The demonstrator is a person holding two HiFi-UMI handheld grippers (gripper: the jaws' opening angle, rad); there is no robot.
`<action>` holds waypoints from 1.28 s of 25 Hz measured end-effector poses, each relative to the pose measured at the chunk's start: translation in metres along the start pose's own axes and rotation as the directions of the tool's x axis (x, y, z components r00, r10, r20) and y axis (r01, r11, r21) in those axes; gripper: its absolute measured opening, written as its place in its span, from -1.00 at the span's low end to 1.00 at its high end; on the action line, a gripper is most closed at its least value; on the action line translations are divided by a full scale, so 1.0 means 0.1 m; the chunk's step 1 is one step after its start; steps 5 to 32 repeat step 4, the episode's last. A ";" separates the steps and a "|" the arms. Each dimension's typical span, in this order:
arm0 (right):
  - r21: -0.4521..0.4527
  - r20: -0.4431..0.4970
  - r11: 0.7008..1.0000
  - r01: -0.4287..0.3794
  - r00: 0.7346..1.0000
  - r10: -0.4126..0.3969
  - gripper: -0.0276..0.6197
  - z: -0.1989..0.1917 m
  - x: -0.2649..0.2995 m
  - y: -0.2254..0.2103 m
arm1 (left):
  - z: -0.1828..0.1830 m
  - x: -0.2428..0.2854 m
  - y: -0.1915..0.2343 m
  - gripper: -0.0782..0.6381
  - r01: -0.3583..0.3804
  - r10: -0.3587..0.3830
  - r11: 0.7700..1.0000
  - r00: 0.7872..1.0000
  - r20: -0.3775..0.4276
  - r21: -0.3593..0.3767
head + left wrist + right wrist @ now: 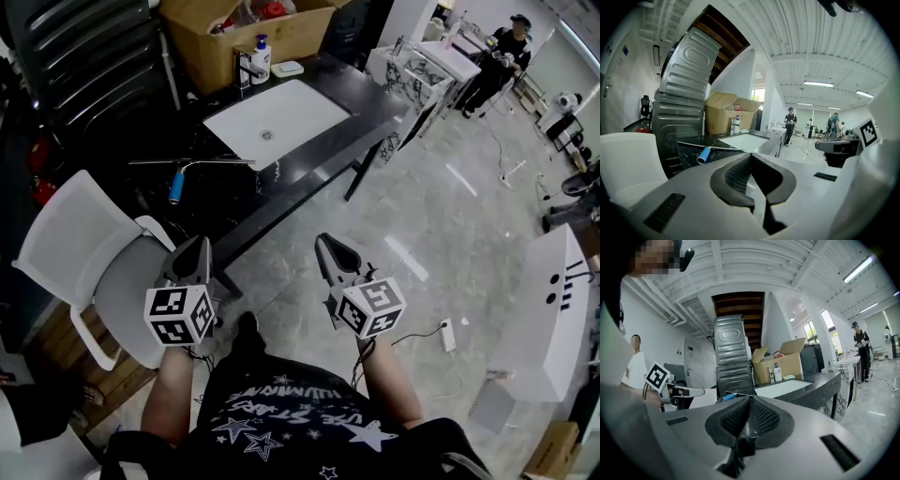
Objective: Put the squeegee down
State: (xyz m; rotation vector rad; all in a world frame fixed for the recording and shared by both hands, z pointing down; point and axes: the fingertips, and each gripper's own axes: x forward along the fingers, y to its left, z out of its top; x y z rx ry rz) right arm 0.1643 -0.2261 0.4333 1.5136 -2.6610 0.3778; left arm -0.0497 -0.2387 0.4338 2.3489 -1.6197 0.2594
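Note:
The squeegee (187, 167) lies flat on the dark counter (347, 89), left of the white sink, its blue handle (175, 188) pointing toward me. Nothing touches it. My left gripper (200, 246) is held back from the counter, over the white chair's edge, its jaws shut and empty. My right gripper (325, 242) hangs beside it above the floor, also shut with nothing in it. In the left gripper view the squeegee (705, 152) shows beyond the closed left gripper (751, 157). The right gripper view has the blue handle (727, 397) just past the closed right gripper (750, 399).
A white sink basin (277, 120) sits in the counter, with a soap bottle (260, 58) and a cardboard box (248, 33) behind it. A white chair (84, 253) stands at my left. A power strip (448, 335) lies on the floor; a person (497, 56) stands far right.

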 end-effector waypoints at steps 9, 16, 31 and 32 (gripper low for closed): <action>-0.005 0.005 1.000 -0.010 1.000 0.010 -0.74 -0.10 -0.08 0.11 | -0.14 -0.14 -0.04 -0.73 0.005 -0.005 1.000 1.000 0.006 0.002; -0.005 0.005 1.000 -0.010 1.000 0.010 -0.74 -0.10 -0.08 0.11 | -0.14 -0.14 -0.04 -0.73 0.005 -0.005 1.000 1.000 0.006 0.002; -0.005 0.005 1.000 -0.010 1.000 0.010 -0.74 -0.10 -0.08 0.11 | -0.14 -0.14 -0.04 -0.73 0.005 -0.005 1.000 1.000 0.006 0.002; -0.005 0.005 1.000 -0.010 1.000 0.010 -0.74 -0.10 -0.08 0.11 | -0.14 -0.14 -0.04 -0.73 0.005 -0.005 1.000 1.000 0.006 0.002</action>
